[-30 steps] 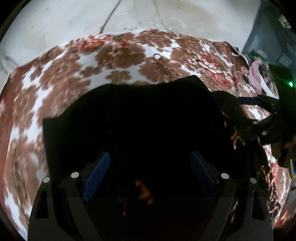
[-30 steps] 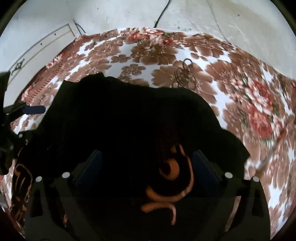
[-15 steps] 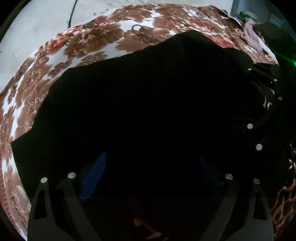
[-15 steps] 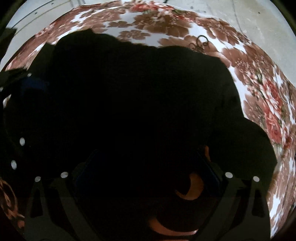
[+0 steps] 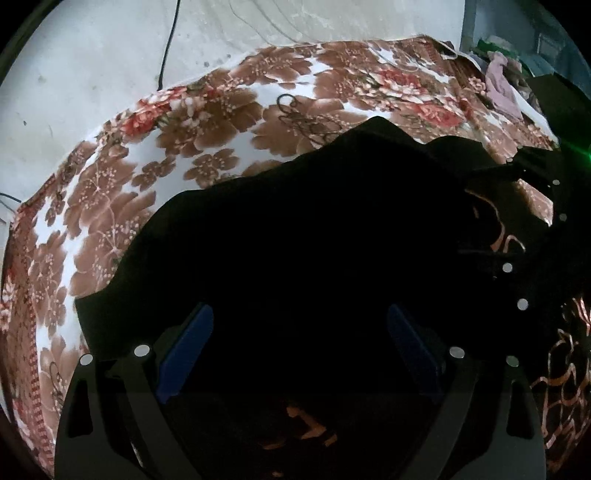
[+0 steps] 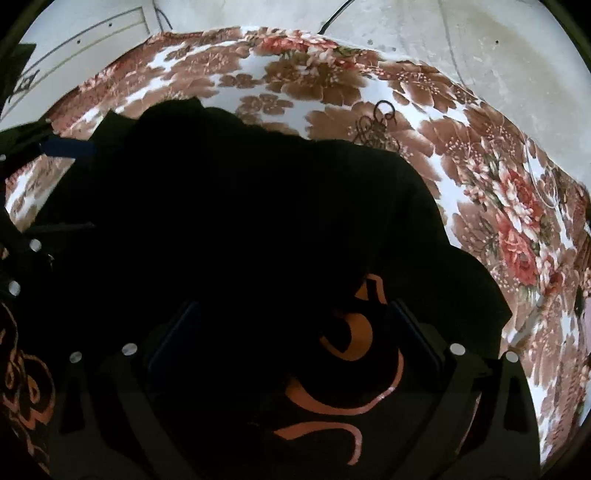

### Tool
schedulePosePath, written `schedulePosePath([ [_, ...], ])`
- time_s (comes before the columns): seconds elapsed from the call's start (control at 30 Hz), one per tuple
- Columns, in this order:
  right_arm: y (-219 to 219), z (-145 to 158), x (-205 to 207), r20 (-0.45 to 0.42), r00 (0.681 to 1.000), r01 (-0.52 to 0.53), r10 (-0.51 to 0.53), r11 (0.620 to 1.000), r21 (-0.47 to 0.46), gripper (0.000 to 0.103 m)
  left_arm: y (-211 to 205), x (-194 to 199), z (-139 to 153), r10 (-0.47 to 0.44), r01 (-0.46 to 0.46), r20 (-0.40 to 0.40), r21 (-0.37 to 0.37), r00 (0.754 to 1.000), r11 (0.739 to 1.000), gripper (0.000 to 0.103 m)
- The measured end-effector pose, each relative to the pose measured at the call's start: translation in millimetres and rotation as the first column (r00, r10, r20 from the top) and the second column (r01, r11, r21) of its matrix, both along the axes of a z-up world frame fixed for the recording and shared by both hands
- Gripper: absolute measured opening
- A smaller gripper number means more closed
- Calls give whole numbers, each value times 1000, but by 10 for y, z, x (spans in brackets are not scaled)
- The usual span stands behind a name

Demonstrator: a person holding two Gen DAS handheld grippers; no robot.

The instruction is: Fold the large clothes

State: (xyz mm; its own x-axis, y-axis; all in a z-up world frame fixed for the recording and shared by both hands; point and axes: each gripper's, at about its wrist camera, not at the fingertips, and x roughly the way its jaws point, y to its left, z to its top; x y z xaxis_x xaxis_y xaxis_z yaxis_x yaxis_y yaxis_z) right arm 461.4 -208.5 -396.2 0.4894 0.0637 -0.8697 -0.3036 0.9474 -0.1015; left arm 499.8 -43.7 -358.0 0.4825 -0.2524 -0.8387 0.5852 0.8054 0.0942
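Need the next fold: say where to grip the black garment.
Judging by its lie, grip the black garment at its far hem edge, coming in from the wall side over the floral blanket: that edge lies free and slightly rippled, so a tool could probably pinch it.

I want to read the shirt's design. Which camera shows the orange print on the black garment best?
The right wrist view: the orange curved print on the black garment lies large between the open fingers. The left wrist view catches only small orange fragments and dim lines at its right edge.

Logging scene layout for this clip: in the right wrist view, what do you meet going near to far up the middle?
right gripper → black garment with its orange print → floral bedspread → pale wall with a dark cable.
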Motion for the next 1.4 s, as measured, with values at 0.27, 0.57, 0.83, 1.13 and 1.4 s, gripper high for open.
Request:
schedulePosePath([
  [0.27, 64, -377, 260, -56, 997, 55, -54, 998, 12, 98, -123, 211, -381, 23, -22, -31, 25, 999, 999, 93],
  [0.57, 23, -523, 93, -6, 999, -42, 42, 999, -35, 98, -76, 165, -628, -13, 14, -18, 32, 1000, 999, 99],
  [0.83, -114, -171, -319, -13, 999, 37, -38, 997, -64, 98, 176, -260, -240, 48, -48, 24, 2, 999, 999, 97],
  [1.13, -414, 72, -1406, -94, 979, 178, -180, 984, -22, 98, 765, -1443, -37, 161, -163, -57, -29, 985, 986, 97],
  [1.4, -783, 86, -2446, -123, 970, 211, -209, 977, 6, 98, 1382, -2806, 10, 347, -349, -95, -6, 933, 937, 97],
])
